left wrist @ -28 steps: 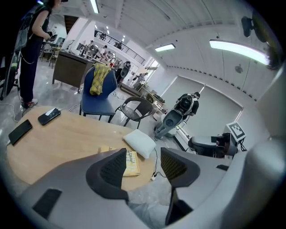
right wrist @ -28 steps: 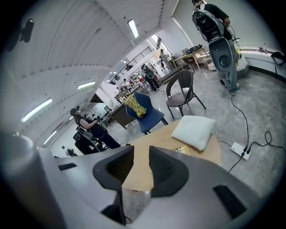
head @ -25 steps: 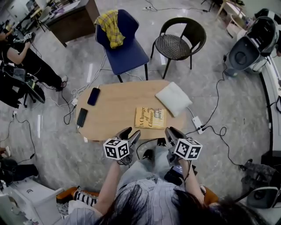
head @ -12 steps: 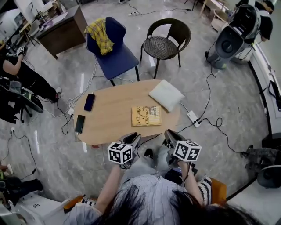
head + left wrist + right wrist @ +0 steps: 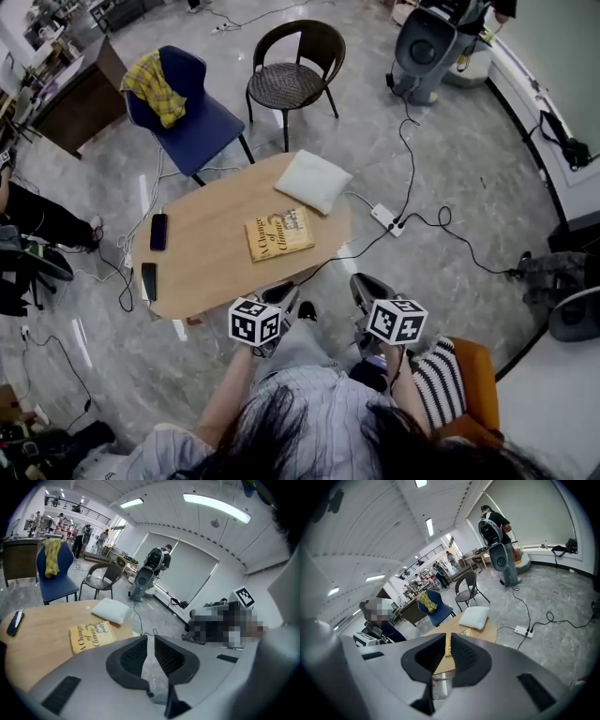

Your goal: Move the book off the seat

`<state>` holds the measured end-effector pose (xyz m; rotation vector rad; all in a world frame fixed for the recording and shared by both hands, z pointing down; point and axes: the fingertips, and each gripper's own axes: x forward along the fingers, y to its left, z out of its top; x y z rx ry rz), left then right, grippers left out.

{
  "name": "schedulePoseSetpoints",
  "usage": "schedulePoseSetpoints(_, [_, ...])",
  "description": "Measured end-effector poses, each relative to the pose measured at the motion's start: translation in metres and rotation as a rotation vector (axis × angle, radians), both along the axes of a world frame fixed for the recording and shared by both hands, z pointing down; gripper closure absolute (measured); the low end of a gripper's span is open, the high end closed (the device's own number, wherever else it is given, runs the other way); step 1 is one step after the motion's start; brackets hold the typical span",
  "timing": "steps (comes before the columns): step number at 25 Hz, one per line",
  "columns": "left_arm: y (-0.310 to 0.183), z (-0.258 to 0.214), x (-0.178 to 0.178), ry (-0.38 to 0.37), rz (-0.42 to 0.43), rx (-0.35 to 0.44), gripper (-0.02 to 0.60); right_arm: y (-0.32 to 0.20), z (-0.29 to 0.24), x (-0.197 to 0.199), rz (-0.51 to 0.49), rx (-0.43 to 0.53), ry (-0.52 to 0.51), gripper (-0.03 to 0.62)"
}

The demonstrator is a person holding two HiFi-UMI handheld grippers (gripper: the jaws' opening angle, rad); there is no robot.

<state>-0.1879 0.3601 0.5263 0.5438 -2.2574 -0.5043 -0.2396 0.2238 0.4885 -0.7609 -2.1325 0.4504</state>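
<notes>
The yellow book (image 5: 279,233) lies flat on the oval wooden table (image 5: 202,267), cover up, and shows too in the left gripper view as the book (image 5: 92,636). My left gripper (image 5: 279,298) hovers off the table's near edge, above the person's lap. Its jaws are closing, with a narrow slit left and nothing between them (image 5: 150,641). My right gripper (image 5: 367,286) hangs to the right, clear of the table. Its jaws are closing too, almost touching and empty (image 5: 448,644). Neither gripper touches the book.
A white pillow (image 5: 313,180) lies on the table's far right end, two phones (image 5: 158,231) near its left end. Beyond stand a blue chair (image 5: 192,117) with a yellow cloth and a dark round chair (image 5: 291,80). A power strip (image 5: 385,217) and cables lie on the floor.
Both grippers' jaws have narrowed from clearly apart to almost together. The head view has swung, so table and book now sit farther left and farther from the grippers.
</notes>
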Motion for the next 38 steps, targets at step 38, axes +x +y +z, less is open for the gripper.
schedulePoseSetpoints(38, [-0.280,-0.073,0.214,-0.180,0.286,-0.034,0.535,-0.241,-0.041,0.267,0.168,-0.002,-0.146,0.562])
